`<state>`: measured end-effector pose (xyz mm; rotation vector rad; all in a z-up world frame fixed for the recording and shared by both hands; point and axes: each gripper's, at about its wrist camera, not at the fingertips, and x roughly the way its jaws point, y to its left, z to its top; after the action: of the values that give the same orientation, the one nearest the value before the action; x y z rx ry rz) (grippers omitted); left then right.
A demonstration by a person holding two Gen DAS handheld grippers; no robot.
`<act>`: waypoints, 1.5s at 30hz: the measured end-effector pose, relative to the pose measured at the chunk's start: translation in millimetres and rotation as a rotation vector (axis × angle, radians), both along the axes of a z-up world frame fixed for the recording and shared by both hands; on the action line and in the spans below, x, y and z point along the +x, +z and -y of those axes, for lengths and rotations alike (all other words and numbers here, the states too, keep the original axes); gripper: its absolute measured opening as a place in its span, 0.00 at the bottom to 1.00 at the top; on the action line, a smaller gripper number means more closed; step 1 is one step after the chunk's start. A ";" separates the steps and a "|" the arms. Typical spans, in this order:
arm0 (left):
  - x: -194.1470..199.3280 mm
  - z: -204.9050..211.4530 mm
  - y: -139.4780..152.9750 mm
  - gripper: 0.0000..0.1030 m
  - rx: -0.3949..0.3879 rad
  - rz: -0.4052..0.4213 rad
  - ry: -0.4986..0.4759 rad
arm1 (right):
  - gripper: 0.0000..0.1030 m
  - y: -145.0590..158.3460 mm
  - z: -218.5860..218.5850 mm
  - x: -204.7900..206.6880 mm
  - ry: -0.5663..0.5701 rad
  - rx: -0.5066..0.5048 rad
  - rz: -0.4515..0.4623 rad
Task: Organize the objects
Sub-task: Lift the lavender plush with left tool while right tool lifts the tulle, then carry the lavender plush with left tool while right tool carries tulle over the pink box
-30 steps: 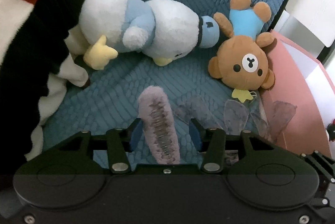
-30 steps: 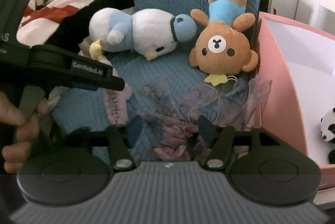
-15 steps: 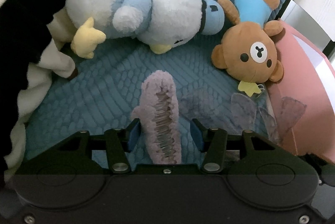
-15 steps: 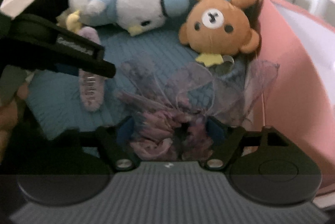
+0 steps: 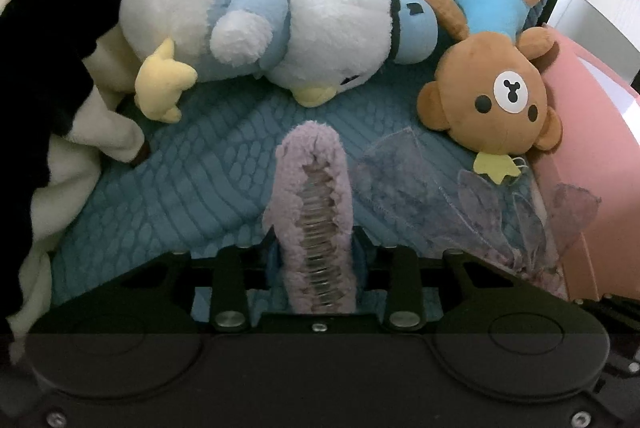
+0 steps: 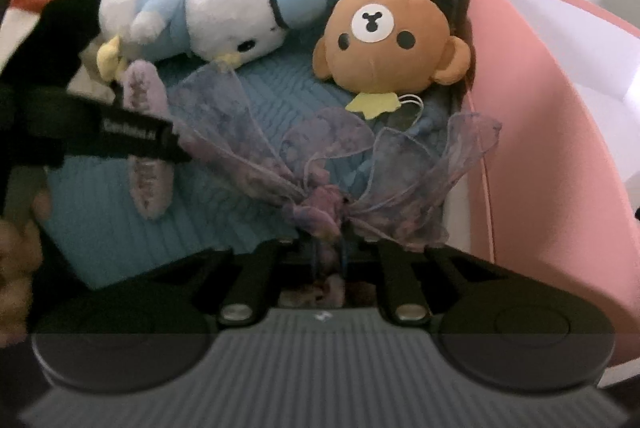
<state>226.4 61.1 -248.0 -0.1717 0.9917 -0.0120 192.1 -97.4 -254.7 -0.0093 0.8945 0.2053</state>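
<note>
Lilac plush hair clip (image 5: 310, 212), lower centre of the left view, is being pinched by the left gripper (image 5: 314, 260); the right gripper (image 6: 326, 252) is clamping a gauzy bow (image 6: 320, 206). Sheer fabric is risking snagging or slipping on the pink box (image 6: 560, 132) rim.

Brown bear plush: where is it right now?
The brown bear plush lies upside down on the blue quilted cushion, right of the white duck plush and against the pink box.

I can make out white lettering on the black left tool (image 6: 136, 138) in my right wrist view, possibly "GenRobot.AI", too blurred to confirm; nothing else is legible.
</note>
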 end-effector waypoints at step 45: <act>-63.8 93.0 172.6 0.32 -0.212 0.050 -0.092 | 0.12 186.5 76.4 -30.9 -0.042 0.128 0.153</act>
<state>162.6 -31.9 -75.3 -0.3182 0.9471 -0.2050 161.1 -173.8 -68.2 0.1108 0.7270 0.2196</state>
